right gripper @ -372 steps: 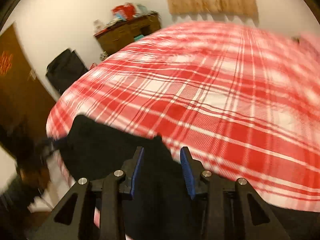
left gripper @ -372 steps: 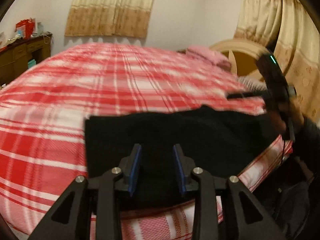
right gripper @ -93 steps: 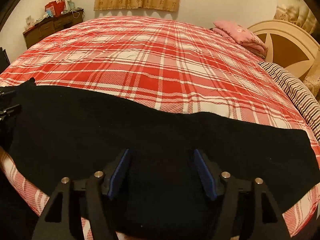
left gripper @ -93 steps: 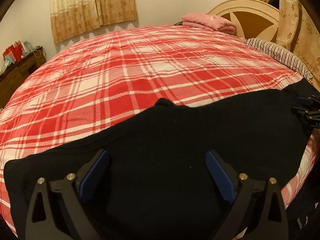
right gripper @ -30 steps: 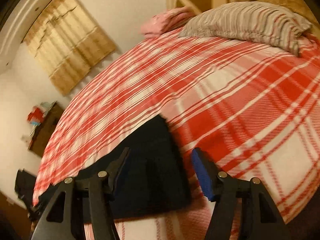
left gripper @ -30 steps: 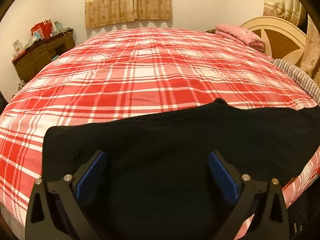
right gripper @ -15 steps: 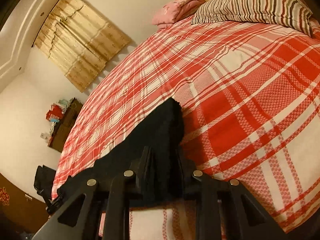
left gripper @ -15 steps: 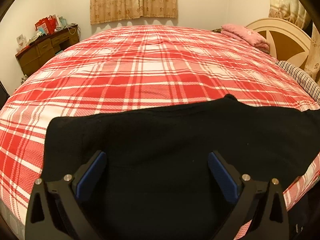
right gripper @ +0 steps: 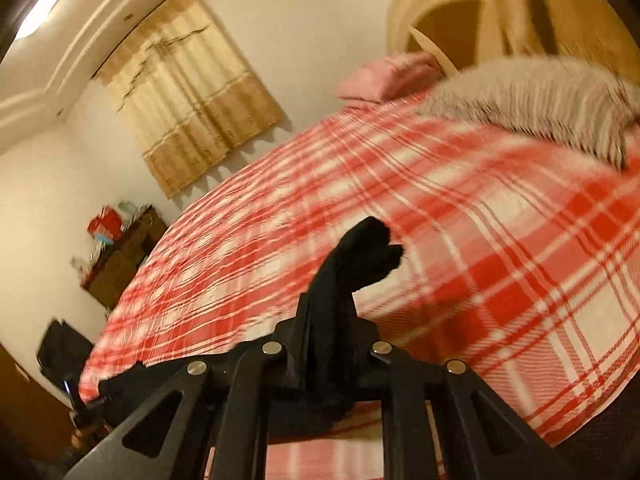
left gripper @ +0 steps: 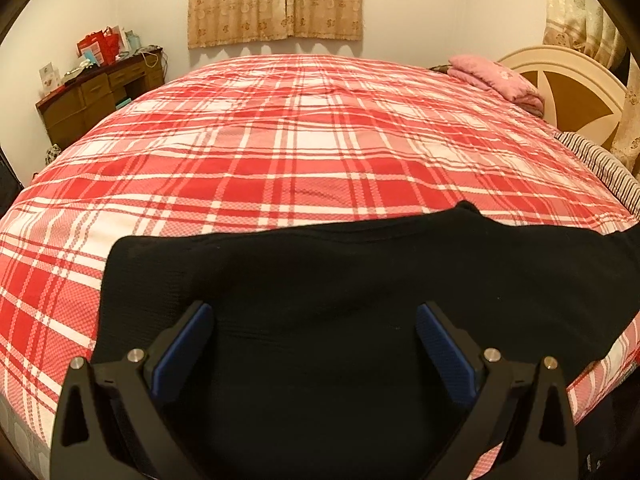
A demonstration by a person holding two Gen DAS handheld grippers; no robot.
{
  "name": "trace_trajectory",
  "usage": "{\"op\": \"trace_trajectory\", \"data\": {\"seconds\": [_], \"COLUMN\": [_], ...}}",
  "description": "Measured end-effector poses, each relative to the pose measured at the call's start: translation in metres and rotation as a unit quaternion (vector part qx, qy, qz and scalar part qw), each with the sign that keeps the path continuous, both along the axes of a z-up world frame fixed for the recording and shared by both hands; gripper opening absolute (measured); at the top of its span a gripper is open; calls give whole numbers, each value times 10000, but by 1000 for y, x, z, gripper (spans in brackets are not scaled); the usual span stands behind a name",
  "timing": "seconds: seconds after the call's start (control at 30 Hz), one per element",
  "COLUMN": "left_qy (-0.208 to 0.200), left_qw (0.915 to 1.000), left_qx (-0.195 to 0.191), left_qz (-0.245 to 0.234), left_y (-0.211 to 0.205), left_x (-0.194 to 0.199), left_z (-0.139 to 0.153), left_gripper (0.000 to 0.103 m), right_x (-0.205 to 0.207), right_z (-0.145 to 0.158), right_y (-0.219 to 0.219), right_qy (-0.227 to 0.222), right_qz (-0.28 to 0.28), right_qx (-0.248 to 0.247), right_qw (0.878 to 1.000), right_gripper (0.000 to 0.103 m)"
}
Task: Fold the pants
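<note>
The black pants (left gripper: 328, 280) lie flat along the near edge of a bed with a red plaid cover (left gripper: 312, 148). My left gripper (left gripper: 310, 344) is open, its blue pads wide apart just above the pants, holding nothing. My right gripper (right gripper: 329, 320) is shut on the end of the black pants (right gripper: 360, 252), which sticks up beyond the fingertips, lifted off the bed (right gripper: 480, 220). The rest of the pants trails down to the lower left in the right wrist view.
A pink pillow (left gripper: 496, 80) and a striped pillow (right gripper: 536, 96) lie by the cream headboard (left gripper: 576, 88). A wooden desk (left gripper: 96, 96) with clutter stands by the far wall under curtains (left gripper: 276, 0). A dark bag (right gripper: 64, 352) sits left of the bed.
My right gripper closed on the end of the pants and has lifted it off the bed. My left gripper stays open over the pants, shifted slightly.
</note>
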State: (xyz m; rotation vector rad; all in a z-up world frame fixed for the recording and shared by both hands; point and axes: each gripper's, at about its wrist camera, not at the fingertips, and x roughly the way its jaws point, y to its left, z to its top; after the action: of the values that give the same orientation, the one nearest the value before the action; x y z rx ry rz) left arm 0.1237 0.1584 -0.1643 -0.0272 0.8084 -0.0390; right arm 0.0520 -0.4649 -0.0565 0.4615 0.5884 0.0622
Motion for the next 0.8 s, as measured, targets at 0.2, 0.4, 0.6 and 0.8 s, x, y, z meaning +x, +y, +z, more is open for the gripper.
{"op": "trace_trajectory", "data": {"seconds": [0.2,0.4,0.6,0.8], "left_qy": [-40,-56,-21,-8], "left_qw": [10000,10000,9997,9998], "left_qx": [-24,47,173,116], "left_qz": [16,-48,-157,-168], "left_y": [3,3,1,0], "left_x": [-3,-4,-7,-10], "left_z": [2,3,0,-3], "left_gripper": [103,103,103,103], "right_x": [5,19,34,44], "right_z": [23,27,14,-1], "right_y": [45,96,140,184], "right_qy": [-261,-318,-207,-94], "right_qz": [350,796,1226,1621], "right_qx": [-92,-66,-30,-52], "right_qw": [9990,9963,9922,9867], "right_gripper": [13,13,13,13]}}
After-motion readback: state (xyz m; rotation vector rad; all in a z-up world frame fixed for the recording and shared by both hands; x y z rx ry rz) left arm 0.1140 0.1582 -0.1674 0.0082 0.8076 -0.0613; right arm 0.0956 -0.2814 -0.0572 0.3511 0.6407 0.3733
